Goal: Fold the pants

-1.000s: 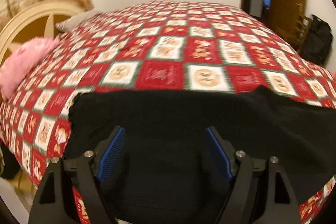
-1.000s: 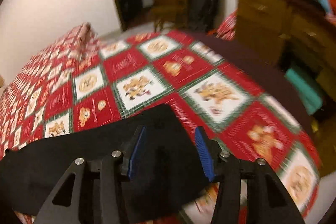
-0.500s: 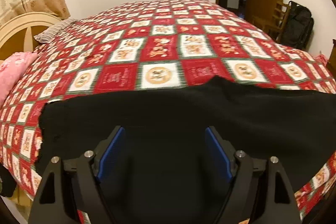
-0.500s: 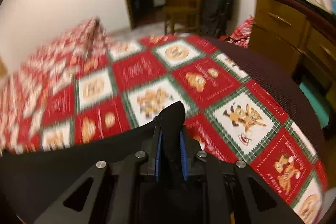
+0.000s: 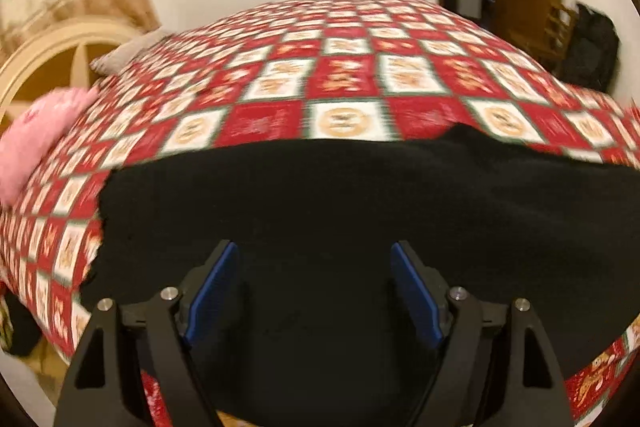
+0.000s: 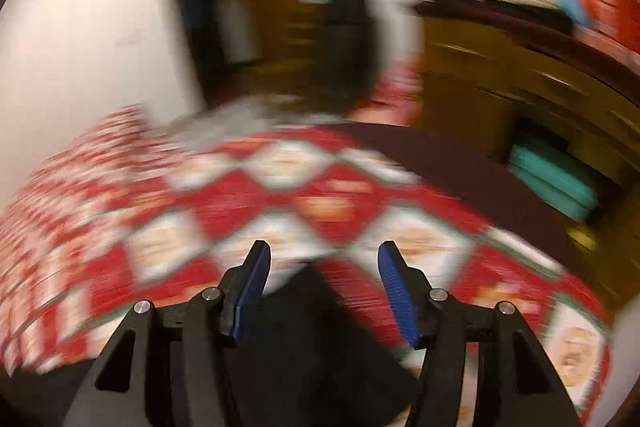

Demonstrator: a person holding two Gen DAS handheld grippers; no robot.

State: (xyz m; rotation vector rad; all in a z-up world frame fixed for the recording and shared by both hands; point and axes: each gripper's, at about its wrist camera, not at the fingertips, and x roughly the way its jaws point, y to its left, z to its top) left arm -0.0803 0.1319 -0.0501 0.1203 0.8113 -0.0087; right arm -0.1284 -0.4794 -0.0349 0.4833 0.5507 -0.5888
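Right gripper [image 6: 322, 267] has let go since half a second ago: jaws now spread, pants [image 6: 316, 339] corner lying between and behind the fingertips. Left gripper [image 5: 314, 267] also spread wide, over the black pants on the red checked bedspread [image 5: 344, 83]. Left view only: headboard [image 5: 44, 59], pink pillow [image 5: 36, 139]. Right view only, blurred: wooden dresser [image 6: 500, 83].

Bed covered by a red-and-white checked quilt [image 5: 340, 75]. Pink pillow [image 5: 36, 139] at the quilt's left edge, beside a cream headboard [image 5: 48, 51]. Wooden dresser [image 6: 532, 95] right of the bed; teal item [image 6: 556, 179] in its lower opening. Dark backpack [image 5: 592, 47] near the door
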